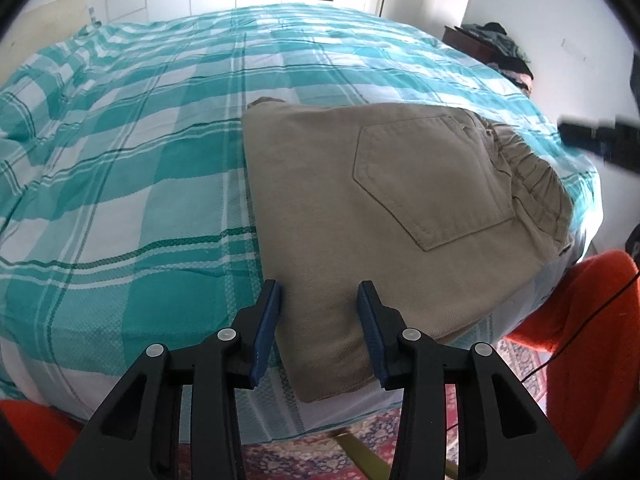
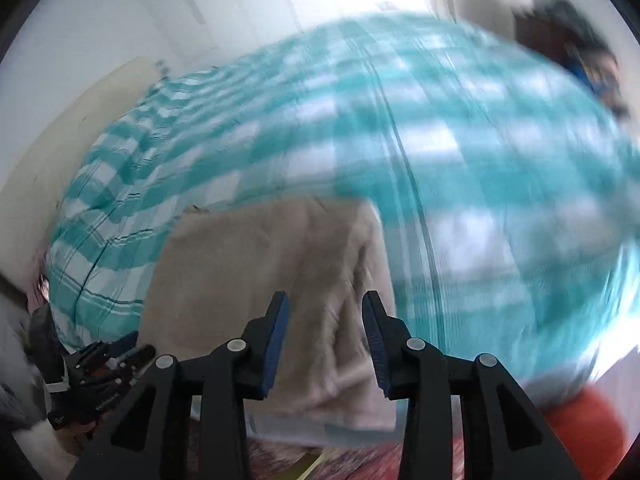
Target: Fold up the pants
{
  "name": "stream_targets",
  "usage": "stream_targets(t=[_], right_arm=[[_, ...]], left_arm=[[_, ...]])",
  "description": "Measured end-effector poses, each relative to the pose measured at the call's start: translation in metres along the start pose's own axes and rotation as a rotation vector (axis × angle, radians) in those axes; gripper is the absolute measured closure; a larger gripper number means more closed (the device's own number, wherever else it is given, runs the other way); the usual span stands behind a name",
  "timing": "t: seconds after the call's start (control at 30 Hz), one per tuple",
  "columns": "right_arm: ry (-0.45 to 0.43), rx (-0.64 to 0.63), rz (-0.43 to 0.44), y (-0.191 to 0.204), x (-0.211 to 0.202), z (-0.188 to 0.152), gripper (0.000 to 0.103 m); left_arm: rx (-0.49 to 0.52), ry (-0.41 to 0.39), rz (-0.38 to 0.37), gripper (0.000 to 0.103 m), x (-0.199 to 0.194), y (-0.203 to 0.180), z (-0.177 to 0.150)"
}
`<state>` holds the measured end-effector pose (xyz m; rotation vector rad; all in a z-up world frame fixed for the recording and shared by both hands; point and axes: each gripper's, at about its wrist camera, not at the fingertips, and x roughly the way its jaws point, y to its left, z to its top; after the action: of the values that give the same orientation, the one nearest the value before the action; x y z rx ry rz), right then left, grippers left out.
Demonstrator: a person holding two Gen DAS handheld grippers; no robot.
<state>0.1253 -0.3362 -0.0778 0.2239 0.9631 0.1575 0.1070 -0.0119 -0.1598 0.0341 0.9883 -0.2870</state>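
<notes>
Two grippers apart above folded khaki pants, checked bedspread

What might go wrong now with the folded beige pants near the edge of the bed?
1. The folded beige cotton pants lie close to the edge of the teal checked bedcover; a nudge may slide them off.
2. Both grippers, left and right, hover open; catching one layer might undo the fold.
</notes>
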Motion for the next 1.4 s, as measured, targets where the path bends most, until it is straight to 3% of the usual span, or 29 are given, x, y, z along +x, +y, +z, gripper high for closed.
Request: stream_targets(t=[0.2,0.3,0.37,0.43,0.7,0.83,0.97,1.1,1.4], right_arm=[[-0.05,-0.142,0.078,0.044,0.01,0.011,0.064],[0.008,-0.222,0.03,0.055,0.036,-0.008,0.064],[0.085,-0.239,-0.034,0.047,0.059,-0.02,0.065],[0.104,-0.23,-0.038,0.037,0.071,-0.028,0.065],[0.096,-0.21,-0.028,0.035,0.062,-0.023,0.065],[0.02,-0.214,-0.007,0.039,0.029,-0.028,0.065],[-0.055,-0.274,-0.012,0.046,0.01,-0.044,0.065],[0.021,-0.226,-0.023,0.034,0.034,-0.06,0.064],[-0.021,-0.078,0.123,0.0,0.046,-0.07,0.064]], left_arm=[[0.003,0.0,0.006,0.062,-0.001,-0.001,0.0],[0.005,0.001,0.009,0.062,-0.002,-0.002,-0.001],[0.008,-0.001,0.004,0.061,-0.002,-0.002,-0.001],[0.016,-0.002,0.014,0.061,-0.002,-0.004,-0.001],[-0.023,-0.011,-0.017,0.058,-0.005,0.003,-0.001],[-0.073,-0.076,-0.063,0.039,-0.02,0.013,0.0],[-0.085,-0.076,-0.044,0.035,-0.017,0.016,0.001],[-0.03,-0.004,0.0,0.035,0.005,0.007,-0.006],[-0.026,-0.006,-0.012,0.028,0.012,0.008,-0.009]])
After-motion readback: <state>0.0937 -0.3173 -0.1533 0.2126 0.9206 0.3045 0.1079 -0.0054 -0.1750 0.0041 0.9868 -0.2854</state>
